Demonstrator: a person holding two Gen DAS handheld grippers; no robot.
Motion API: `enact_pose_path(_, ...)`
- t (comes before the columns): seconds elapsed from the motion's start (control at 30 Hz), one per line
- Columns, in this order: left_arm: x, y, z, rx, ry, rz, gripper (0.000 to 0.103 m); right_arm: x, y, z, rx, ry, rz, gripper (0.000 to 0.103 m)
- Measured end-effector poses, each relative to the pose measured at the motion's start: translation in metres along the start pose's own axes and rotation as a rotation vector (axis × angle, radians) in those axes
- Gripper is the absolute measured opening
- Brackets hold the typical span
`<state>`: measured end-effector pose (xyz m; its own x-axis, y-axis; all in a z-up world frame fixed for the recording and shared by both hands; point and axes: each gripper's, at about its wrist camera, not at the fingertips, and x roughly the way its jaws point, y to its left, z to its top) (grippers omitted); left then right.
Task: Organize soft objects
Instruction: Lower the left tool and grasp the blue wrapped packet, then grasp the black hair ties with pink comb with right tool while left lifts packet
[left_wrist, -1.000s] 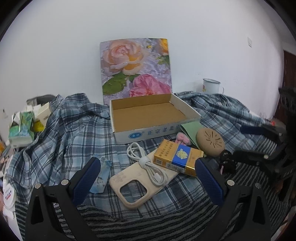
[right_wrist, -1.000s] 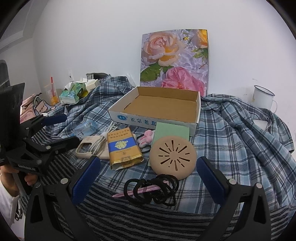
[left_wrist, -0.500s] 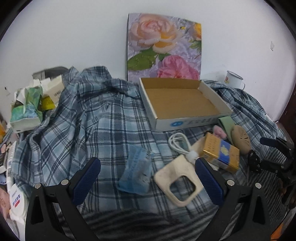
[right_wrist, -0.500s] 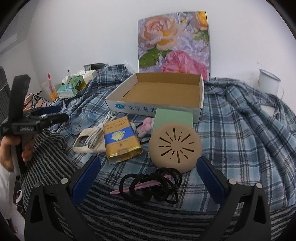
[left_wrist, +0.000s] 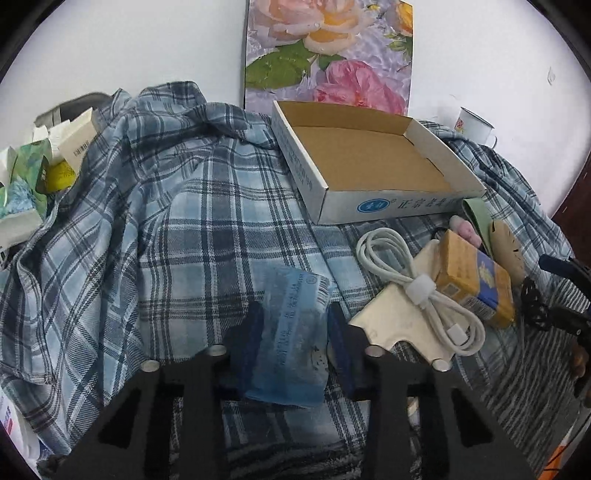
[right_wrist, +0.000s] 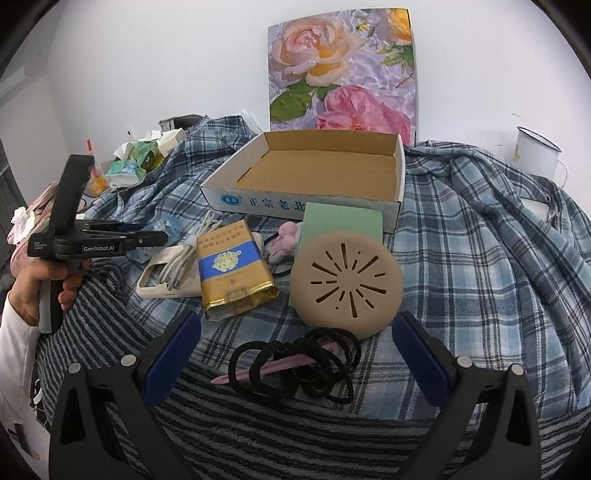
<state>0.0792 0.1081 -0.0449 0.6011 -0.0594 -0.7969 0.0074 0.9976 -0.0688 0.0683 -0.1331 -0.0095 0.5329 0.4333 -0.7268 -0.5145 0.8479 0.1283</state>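
Observation:
My left gripper (left_wrist: 293, 341) is shut on a blue soft packet (left_wrist: 291, 332) that lies on the plaid cloth; it also shows from the side in the right wrist view (right_wrist: 147, 236). My right gripper (right_wrist: 291, 360) is open and empty above a pile of black hair ties (right_wrist: 295, 365) with a pink clip. An open cardboard box (left_wrist: 369, 173) (right_wrist: 314, 177) stands behind. A beige phone case (left_wrist: 402, 325), white cable (left_wrist: 417, 284), gold pack (right_wrist: 232, 269), round beige pad (right_wrist: 345, 280), green pad (right_wrist: 343, 219) and pink hair tie (right_wrist: 286, 240) lie in front of the box.
A floral board (right_wrist: 340, 74) leans on the wall behind the box. A white enamel mug (right_wrist: 535, 155) stands at the right. Tissue packs and small boxes (left_wrist: 33, 177) crowd the left edge. A plaid shirt (left_wrist: 147, 221) covers the surface over a striped cloth (right_wrist: 258, 435).
My left gripper has swung left, moved down onto the blue packet and shut on it. My right gripper has moved slightly closer to the hair ties and stays open.

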Motion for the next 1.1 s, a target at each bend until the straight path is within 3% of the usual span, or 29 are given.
enact_pose_path(0.17, -0.007, -0.003, -0.003, 0.018, -0.041, 0.017, 0.033, 0.004, 0.0, 0.0, -0.007, 0.018, -0.006, 0.103)
enact_pose_path(0.5, -0.027, 0.008, -0.006, -0.026, -0.131, -0.018, 0.032, -0.005, 0.002, -0.001, -0.013, -0.016, -0.016, 0.103)
enact_pose_path(0.63, -0.031, 0.006, -0.007, -0.012, -0.155, -0.021, 0.032, -0.004, 0.004, -0.001, -0.039, 0.032, -0.028, 0.103)
enact_pose_path(0.8, -0.035, 0.006, -0.007, -0.008, -0.174, -0.035, 0.032, 0.014, 0.014, -0.004, -0.176, 0.151, -0.078, 0.103)
enact_pose_path(1.1, -0.035, 0.007, -0.007, -0.017, -0.171, -0.051, 0.032, 0.033, 0.017, -0.01, -0.216, 0.245, -0.019, 0.103)
